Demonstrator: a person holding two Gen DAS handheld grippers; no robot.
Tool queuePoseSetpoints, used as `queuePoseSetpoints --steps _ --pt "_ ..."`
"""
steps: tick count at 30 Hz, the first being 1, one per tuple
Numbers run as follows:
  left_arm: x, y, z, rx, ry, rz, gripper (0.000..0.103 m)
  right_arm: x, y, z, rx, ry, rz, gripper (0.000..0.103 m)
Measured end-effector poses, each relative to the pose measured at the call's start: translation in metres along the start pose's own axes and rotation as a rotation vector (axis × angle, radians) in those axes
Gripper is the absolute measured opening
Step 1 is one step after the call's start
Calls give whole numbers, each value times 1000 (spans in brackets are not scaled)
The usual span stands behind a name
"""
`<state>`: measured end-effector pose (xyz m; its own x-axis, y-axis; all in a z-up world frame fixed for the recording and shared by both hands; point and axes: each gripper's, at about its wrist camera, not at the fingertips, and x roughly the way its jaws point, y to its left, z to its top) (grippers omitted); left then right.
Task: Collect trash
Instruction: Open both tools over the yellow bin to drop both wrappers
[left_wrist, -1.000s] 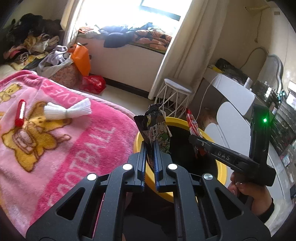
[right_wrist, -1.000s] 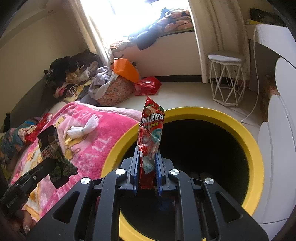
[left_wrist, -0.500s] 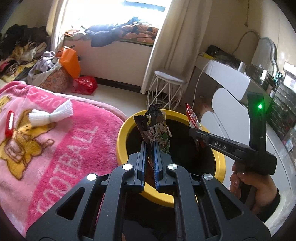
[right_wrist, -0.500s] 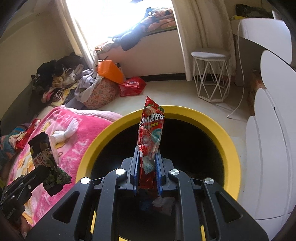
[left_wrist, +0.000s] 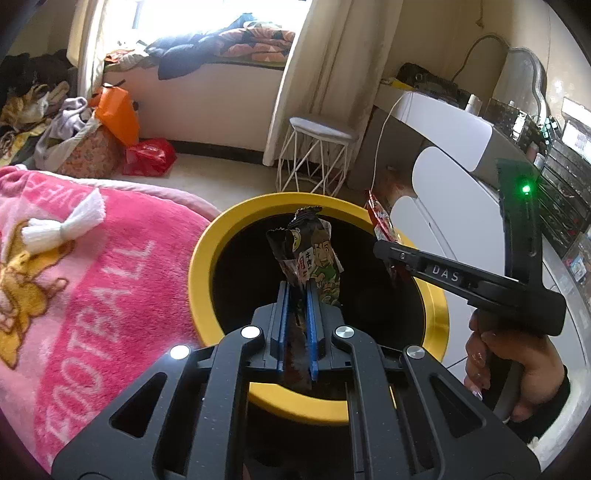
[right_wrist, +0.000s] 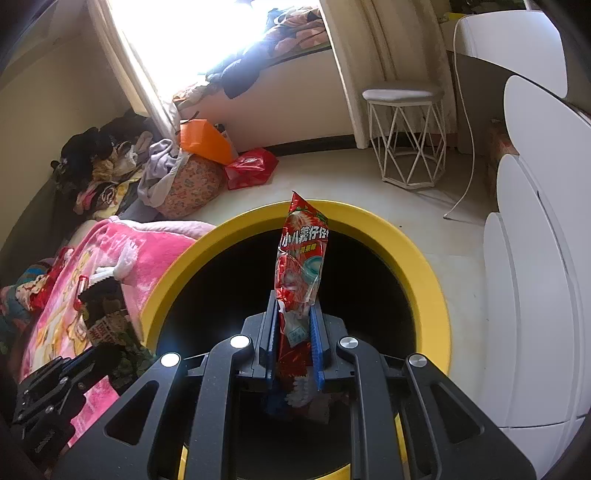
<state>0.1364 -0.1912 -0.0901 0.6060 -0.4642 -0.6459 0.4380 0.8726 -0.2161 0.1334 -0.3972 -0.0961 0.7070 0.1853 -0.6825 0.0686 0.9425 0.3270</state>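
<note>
A dark snack wrapper (left_wrist: 312, 254) stands upright, pinched between the narrow jaws of the left gripper (left_wrist: 297, 295) over the yellow-rimmed bin (left_wrist: 201, 258); the right gripper (right_wrist: 293, 306) clamps a red snack wrapper (right_wrist: 301, 254) above the same black opening, beside the pink blanket's (left_wrist: 92, 266) edge

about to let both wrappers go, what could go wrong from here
The dark snack wrapper in the left claw hangs over the yellow-rimmed bin, nearer the pink blanket side; light foil might flutter out. The red wrapper runs deep between the right claw's pads and might cling on release. Both claws share one opening and could bump.
</note>
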Motion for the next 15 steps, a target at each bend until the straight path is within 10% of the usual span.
queuePoseSetpoints --steps 5,15 --pt "9 -2 1 -6 7 -11 6 0 -2 1 5 -2 7 17" --pt "-9 10 3 -71 -71 -19 92 -7 -3 5 6 -28 5 46"
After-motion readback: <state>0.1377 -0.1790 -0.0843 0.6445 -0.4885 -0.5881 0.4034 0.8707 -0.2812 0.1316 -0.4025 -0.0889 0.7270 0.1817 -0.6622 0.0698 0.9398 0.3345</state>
